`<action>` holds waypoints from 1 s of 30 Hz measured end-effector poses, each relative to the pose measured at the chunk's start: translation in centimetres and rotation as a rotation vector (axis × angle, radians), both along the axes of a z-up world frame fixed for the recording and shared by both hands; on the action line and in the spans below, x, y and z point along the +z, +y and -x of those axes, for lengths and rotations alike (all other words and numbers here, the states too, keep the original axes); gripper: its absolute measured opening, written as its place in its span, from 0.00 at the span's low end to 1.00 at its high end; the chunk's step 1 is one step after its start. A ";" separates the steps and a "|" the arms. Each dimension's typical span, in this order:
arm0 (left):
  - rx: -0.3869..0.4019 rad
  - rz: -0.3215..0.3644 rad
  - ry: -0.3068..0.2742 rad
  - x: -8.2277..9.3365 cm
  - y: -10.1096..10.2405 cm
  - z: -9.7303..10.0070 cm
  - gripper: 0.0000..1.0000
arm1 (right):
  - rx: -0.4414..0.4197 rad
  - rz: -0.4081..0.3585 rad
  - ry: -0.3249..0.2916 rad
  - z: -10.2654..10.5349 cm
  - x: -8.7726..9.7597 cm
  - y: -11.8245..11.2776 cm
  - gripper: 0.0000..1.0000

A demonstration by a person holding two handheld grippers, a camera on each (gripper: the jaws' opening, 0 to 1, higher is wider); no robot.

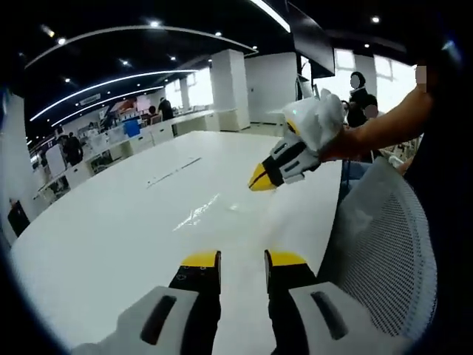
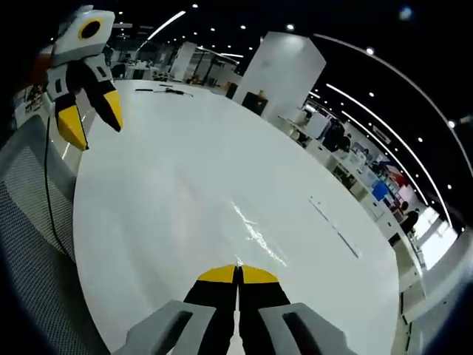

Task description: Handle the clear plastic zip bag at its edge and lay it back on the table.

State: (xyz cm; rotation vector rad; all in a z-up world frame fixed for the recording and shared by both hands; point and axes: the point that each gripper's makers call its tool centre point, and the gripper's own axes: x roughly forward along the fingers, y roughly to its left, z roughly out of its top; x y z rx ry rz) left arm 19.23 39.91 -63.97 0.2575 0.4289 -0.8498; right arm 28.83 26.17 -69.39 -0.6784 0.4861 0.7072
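White table point(image 1: 111, 222) spreads wide around both hand-held grippers.

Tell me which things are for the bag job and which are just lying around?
For the job:
clear zip bag, only a faint shiny streak lying flat
white table
left gripper, open
right gripper, shut

Just around:
mesh chair
thin dark bits at the table's far end
office desks behind

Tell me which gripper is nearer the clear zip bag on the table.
Right, it seems. The right gripper, shut, has the clear zip bag just past its tips; the left gripper, open, hangs farther off.
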 end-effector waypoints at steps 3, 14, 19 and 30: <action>0.006 -0.008 0.002 -0.3 0.5 0.0 0.21 | -0.006 -0.005 0.000 -0.2 0.0 0.0 0.00; 0.019 0.020 0.015 -0.5 0.9 0.7 0.26 | 0.113 0.000 0.001 0.5 -0.8 1.8 0.00; 0.024 0.014 0.026 -1.3 1.1 1.4 0.28 | 0.135 0.009 0.018 0.8 -1.7 1.8 0.00; 0.054 0.012 0.044 -2.3 1.6 2.5 0.29 | 0.173 0.073 0.031 1.3 -3.3 2.0 0.00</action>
